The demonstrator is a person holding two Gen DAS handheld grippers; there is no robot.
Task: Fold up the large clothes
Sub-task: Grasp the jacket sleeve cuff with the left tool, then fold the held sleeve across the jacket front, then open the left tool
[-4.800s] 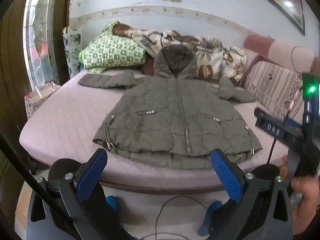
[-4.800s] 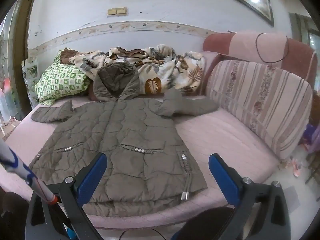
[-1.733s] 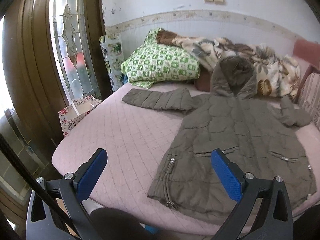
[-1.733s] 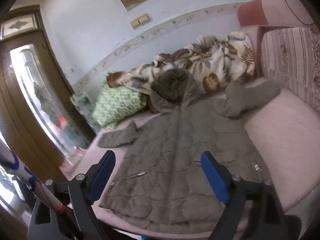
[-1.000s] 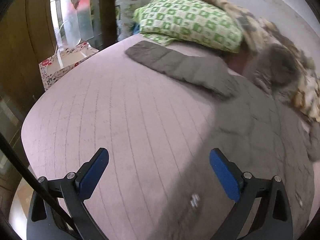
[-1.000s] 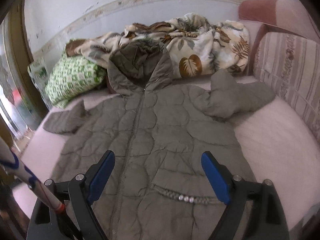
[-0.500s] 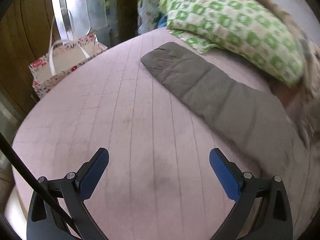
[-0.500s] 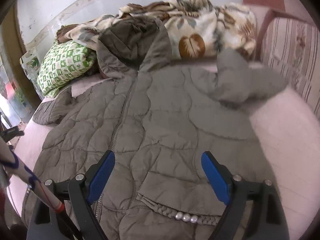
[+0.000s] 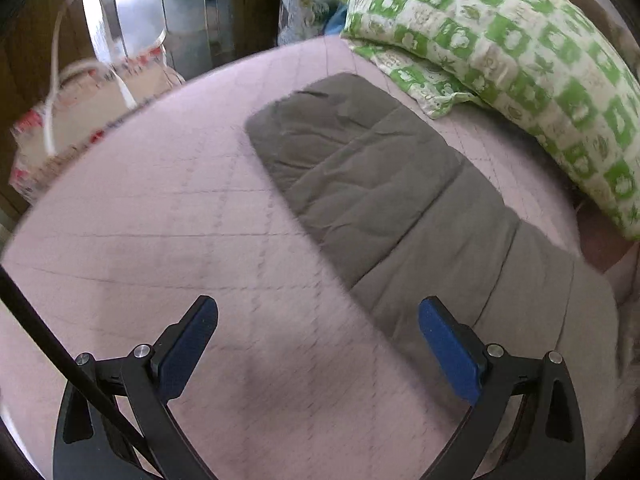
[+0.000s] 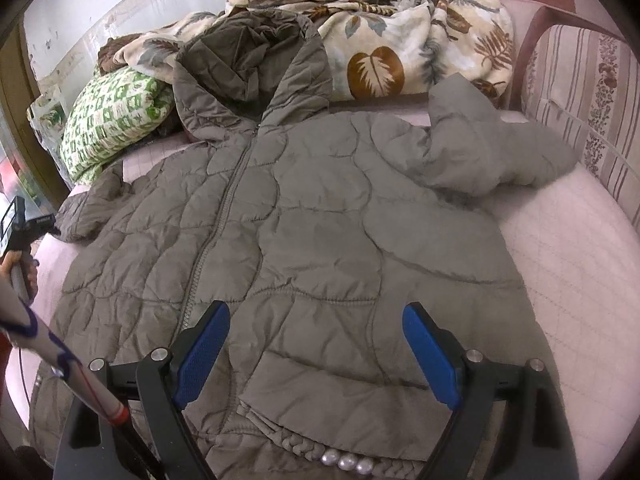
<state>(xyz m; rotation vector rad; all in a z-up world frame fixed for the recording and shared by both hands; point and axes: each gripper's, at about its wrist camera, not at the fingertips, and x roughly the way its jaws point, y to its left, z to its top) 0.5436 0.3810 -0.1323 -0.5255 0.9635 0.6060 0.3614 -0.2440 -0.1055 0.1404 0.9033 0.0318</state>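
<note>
Two grippers wide open, holding nothing: your left gripper (image 9: 318, 344) nears the sleeve (image 9: 360, 184) at centre frame; your right gripper (image 10: 316, 354) hovers over the coat (image 10: 320, 240). Next, pinch that cuff.

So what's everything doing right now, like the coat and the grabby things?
jacket: spread flat, zipped, unfolded
left sleeve: stretched out flat on the bed
right sleeve: bent, bunched
hood: propped on the blanket
left hand-held gripper: open, empty
right hand-held gripper: open, empty, over the jacket

Both black tools (image 9: 318, 334) (image 10: 316, 338) wear blue pads (screws apparently silver).
</note>
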